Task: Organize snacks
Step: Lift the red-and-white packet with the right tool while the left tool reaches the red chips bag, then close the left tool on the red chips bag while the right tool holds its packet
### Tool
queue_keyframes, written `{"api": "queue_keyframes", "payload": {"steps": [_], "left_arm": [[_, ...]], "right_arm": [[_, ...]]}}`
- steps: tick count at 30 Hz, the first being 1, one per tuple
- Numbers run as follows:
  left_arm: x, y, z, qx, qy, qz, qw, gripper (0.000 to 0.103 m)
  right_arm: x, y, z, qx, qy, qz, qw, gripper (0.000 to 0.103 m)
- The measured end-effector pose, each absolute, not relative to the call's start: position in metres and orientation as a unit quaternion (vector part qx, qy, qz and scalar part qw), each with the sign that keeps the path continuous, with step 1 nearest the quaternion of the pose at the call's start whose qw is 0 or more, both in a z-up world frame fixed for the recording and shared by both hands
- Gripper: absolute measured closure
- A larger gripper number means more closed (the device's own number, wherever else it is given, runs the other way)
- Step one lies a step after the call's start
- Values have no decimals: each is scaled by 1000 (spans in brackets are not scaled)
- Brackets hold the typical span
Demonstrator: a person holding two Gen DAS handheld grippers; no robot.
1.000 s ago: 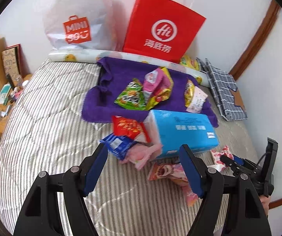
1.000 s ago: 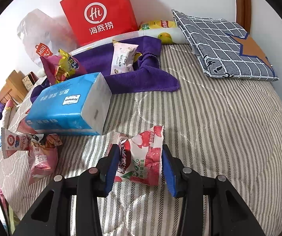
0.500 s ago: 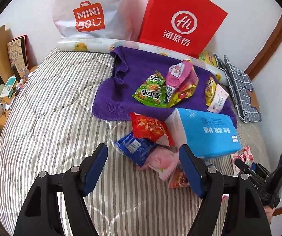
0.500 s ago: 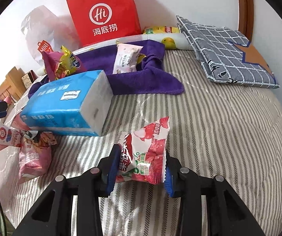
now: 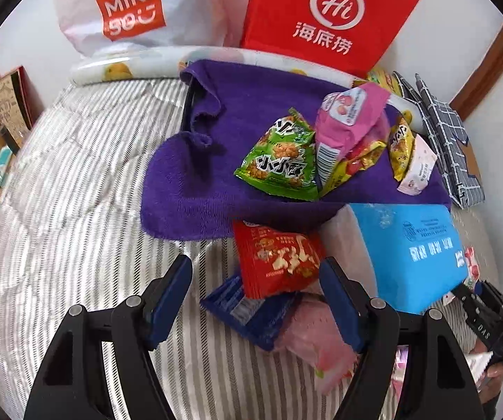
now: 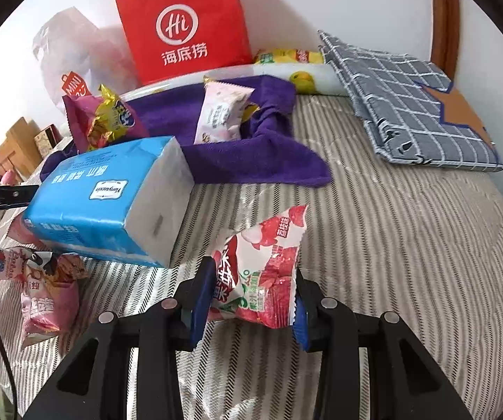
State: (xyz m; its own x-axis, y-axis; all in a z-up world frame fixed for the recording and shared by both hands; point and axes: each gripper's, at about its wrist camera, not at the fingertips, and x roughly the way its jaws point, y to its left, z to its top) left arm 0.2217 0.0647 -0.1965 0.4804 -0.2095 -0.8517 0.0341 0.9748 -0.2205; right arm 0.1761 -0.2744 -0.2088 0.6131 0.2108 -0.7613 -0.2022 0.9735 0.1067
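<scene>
The right claw [image 6: 249,301] grips a red-and-white lychee snack packet [image 6: 262,273] above the striped bed [image 6: 409,262]. The left claw [image 5: 256,297] gapes over a red snack packet [image 5: 279,262] overlapping a blue one [image 5: 248,311].

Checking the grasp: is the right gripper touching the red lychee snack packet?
Touching: the right wrist view shows the right gripper pinching the red lychee snack packet on both sides.

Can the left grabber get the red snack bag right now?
Probably yes. The left gripper is open, and the red snack bag lies on top of the blue packet, right between its fingers with nothing covering it.
</scene>
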Motion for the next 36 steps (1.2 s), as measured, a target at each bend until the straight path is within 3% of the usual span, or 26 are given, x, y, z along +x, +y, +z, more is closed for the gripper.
{"api": "queue_keyframes", "payload": {"steps": [9, 12, 16, 20, 24, 32, 36], "left_arm": [[236, 54, -207, -86, 508, -94, 852, 30], [235, 49, -209, -84, 511, -98, 850, 47], [231, 48, -205, -88, 505, -100, 853, 56], [222, 54, -197, -96, 493, -97, 859, 56], [211, 59, -186, -100, 484, -97, 864, 66], [188, 57, -169, -92, 468, -102, 873, 67], [176, 56, -162, -98, 465, -107, 873, 79]], "right_arm": [[179, -270, -210, 10, 426, 136, 894, 65], [179, -271, -210, 11, 426, 137, 894, 65], [179, -271, -210, 10, 426, 136, 895, 66], [177, -270, -208, 7, 422, 132, 897, 66], [168, -272, -200, 15, 398, 135, 907, 68], [153, -268, -190, 9, 391, 136, 910, 74], [143, -268, -180, 13, 380, 136, 915, 75]]}}
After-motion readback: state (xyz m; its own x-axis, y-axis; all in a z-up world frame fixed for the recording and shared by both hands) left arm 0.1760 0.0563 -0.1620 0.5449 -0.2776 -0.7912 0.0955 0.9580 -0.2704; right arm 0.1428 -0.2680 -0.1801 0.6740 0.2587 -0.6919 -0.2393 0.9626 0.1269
